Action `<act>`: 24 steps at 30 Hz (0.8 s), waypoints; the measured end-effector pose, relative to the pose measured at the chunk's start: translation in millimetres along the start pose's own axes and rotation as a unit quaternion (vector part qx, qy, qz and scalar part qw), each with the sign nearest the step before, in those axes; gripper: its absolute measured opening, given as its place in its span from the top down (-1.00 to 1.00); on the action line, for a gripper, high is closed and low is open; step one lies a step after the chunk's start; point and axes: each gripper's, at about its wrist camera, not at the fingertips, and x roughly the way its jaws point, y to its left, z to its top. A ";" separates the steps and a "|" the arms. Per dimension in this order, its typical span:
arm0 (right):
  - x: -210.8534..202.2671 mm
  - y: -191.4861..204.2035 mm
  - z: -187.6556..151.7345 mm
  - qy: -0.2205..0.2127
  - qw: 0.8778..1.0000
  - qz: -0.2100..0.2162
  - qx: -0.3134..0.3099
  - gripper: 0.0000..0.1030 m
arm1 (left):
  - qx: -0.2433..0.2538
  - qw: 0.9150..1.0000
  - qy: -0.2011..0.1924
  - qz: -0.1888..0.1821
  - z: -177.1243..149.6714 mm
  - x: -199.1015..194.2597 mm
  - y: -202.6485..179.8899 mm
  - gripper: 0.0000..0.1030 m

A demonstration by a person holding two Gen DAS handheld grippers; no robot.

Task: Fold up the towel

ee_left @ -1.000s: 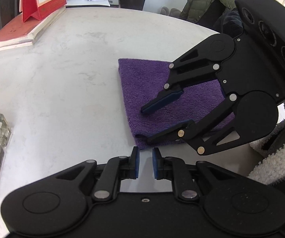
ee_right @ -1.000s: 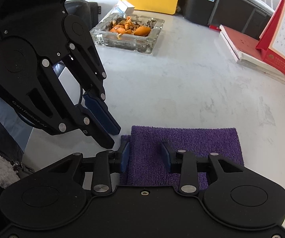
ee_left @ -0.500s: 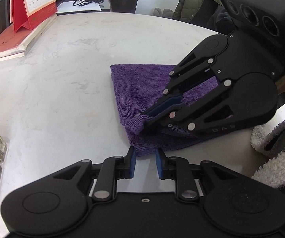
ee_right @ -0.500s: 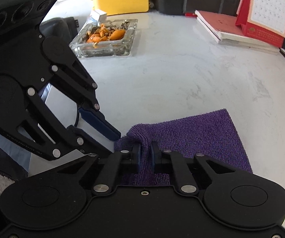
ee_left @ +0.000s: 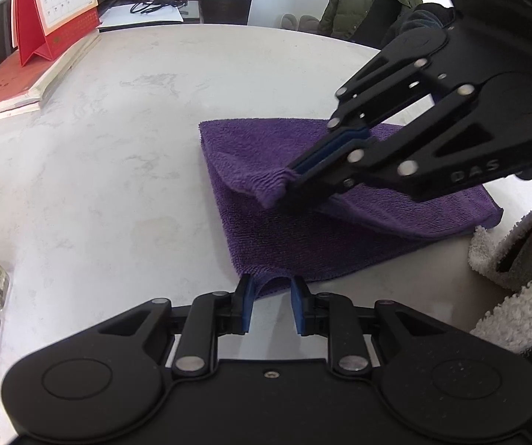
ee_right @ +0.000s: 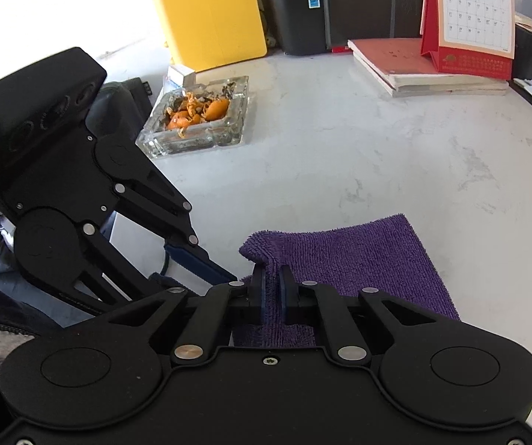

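Note:
A purple towel [ee_left: 284,237] lies folded on the white marble table [ee_left: 117,148]. My right gripper [ee_right: 272,282] is shut on a corner of the towel's top layer [ee_right: 262,244] and holds it lifted above the rest; it also shows in the left wrist view [ee_left: 288,181]. My left gripper [ee_left: 271,293] is open, its blue pads on either side of the towel's near edge, which bulges up between them. The left gripper also shows at the left of the right wrist view [ee_right: 206,270], low beside the towel.
A glass ashtray [ee_right: 195,118] with orange peel stands at the far left. A red desk calendar [ee_right: 469,18] stands on books [ee_right: 414,70] at the back right. A yellow box [ee_right: 206,15] and a black box [ee_right: 340,11] stand behind. A fleece sleeve [ee_left: 518,259] lies at the right edge.
My right gripper closed on the towel's corner and lifted it up and away from the table. My left gripper moved up to the towel's near edge and opened a little wider.

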 end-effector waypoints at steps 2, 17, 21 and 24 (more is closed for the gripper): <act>-0.2 4.3 0.8 0.005 1.000 0.007 -0.012 0.87 | 0.000 1.000 0.002 0.000 0.2 1.5 1.1 0.61; 39.8 23.5 -11.2 0.062 0.995 0.002 -0.080 0.87 | -0.006 1.000 0.004 0.001 -5.7 -3.1 2.6 0.61; 41.8 28.0 -12.2 0.066 0.994 -0.001 -0.088 0.71 | -0.013 1.000 0.007 0.006 -11.8 -8.7 7.1 0.60; 36.0 29.2 -12.8 0.062 0.994 -0.002 -0.089 0.50 | -0.019 1.000 0.008 0.009 -15.3 -11.9 10.5 0.60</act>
